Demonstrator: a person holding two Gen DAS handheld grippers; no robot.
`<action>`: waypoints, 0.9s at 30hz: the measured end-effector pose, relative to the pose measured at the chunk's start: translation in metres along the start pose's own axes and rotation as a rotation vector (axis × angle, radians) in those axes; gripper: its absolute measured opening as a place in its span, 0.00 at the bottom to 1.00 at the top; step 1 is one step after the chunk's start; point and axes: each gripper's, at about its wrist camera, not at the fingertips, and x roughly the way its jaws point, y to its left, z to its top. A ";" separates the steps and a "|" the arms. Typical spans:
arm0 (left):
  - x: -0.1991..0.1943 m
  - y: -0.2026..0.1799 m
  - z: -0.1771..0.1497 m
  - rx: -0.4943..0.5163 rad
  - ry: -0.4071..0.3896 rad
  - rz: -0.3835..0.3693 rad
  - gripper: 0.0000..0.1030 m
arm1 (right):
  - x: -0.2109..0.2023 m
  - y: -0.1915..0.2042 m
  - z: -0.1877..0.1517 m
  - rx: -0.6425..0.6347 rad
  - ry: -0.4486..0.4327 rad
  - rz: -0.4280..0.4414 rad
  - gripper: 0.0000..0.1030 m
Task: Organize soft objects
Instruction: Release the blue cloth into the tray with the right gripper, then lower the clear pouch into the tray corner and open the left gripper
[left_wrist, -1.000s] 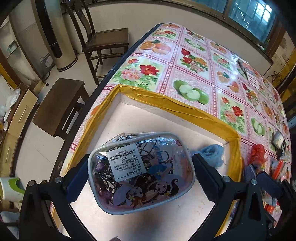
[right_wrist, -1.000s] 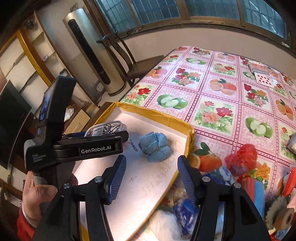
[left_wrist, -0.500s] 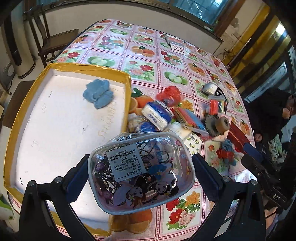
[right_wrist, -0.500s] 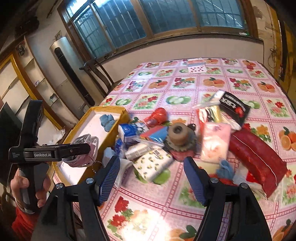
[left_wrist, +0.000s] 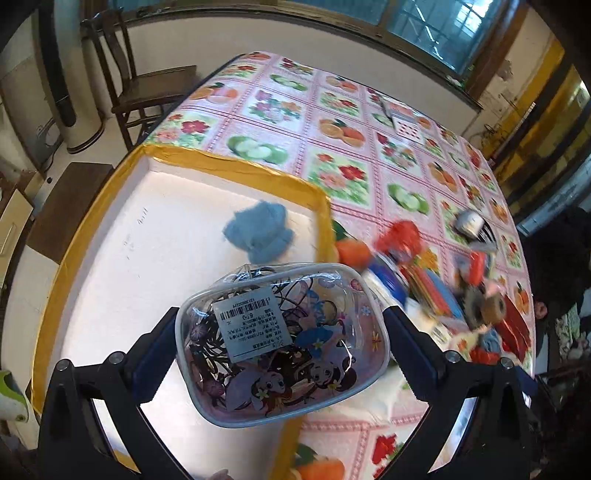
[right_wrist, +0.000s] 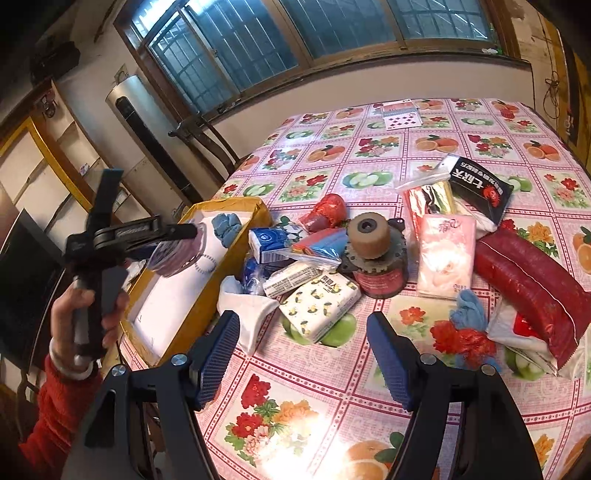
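My left gripper (left_wrist: 280, 343) is shut on a clear plastic pouch (left_wrist: 284, 339) printed with cartoon figures and full of dark hair ties. It holds the pouch above the near right part of a white tray with a yellow rim (left_wrist: 236, 166). A blue cloth (left_wrist: 258, 232) lies inside that tray. In the right wrist view the left gripper (right_wrist: 177, 240) and the pouch (right_wrist: 181, 251) hang over the tray (right_wrist: 221, 284), beside the blue cloth (right_wrist: 227, 225). My right gripper (right_wrist: 303, 354) is open above the tablecloth, just short of a lemon-print tissue pack (right_wrist: 317, 306).
A heap sits right of the tray: a blue tissue pack (right_wrist: 269, 243), a red bag (right_wrist: 327, 214), a tape roll on a gear (right_wrist: 371, 236), a pink tissue pack (right_wrist: 445, 251), a long red package (right_wrist: 532, 280), a black packet (right_wrist: 480, 188). A wooden chair (left_wrist: 147, 88) stands beyond the table's far-left edge.
The left gripper, still holding the pouch, swung back left from over the heap to above the tray. The right gripper pulled back a little and stayed open.
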 end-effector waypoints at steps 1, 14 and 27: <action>0.012 0.011 0.010 -0.022 0.005 0.016 1.00 | 0.002 0.002 0.000 -0.001 0.002 0.004 0.71; 0.059 0.040 0.044 0.025 0.033 -0.142 1.00 | 0.035 0.005 0.007 0.016 0.058 0.032 0.71; 0.034 0.056 0.036 -0.020 0.090 -0.114 1.00 | 0.061 0.058 0.013 -0.034 0.037 0.116 0.73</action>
